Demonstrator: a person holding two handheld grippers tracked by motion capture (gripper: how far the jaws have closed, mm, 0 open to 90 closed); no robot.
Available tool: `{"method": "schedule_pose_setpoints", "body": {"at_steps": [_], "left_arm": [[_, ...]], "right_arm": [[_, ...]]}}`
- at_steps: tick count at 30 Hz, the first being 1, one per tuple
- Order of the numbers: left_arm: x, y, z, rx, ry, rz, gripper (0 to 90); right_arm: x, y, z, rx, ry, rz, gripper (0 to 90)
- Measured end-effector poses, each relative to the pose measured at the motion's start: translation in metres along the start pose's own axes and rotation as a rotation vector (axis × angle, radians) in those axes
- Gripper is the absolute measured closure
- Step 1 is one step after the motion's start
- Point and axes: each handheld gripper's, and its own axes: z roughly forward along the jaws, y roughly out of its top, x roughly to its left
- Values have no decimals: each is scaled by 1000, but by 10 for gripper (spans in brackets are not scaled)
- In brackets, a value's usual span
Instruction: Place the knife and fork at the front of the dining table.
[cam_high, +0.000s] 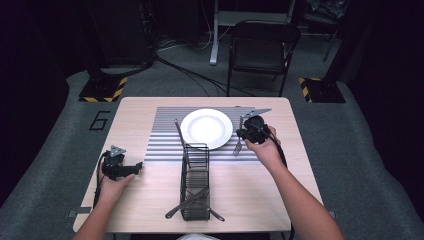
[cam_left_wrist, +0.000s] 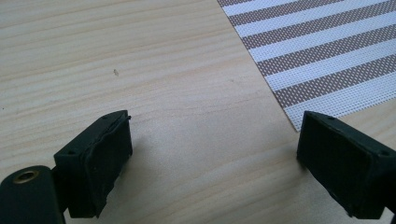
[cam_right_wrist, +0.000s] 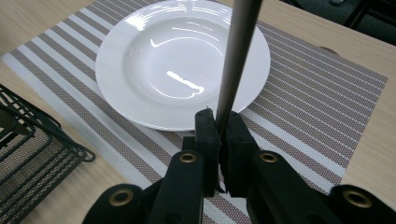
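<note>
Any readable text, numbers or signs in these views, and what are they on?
"6": dark numeral on the grey floor mat left of the light wooden table.
No words on the yellow-and-black hazard-striped base plates; stripes only.
Nothing legible on the white plate or striped placemat.
</note>
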Motion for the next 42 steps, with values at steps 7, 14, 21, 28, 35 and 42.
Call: {"method": "schedule_pose_setpoints", "body": {"at_steps": [7,14,21,28,35,42], "left_arm": [[0,0,0,0,0,0,100],[0,0,0,0,-1,0,100],[0,0,0,0,-1,0,100],[0,0,0,1,-1,1,100],[0,0,0,0,-1,0,100],[0,0,0,2,-1,3,100]], "right_arm": [[-8,-3,8,10,-5,26,867],[-14,-2,14,-5,-15,58,859],[-19,0,22,-24,-21,99,856],[-26,3,34,-30,-32,133,849],[-34,3,44,-27,-64,186,828],[-49,-1,55,-23,-52,271,828]]}}
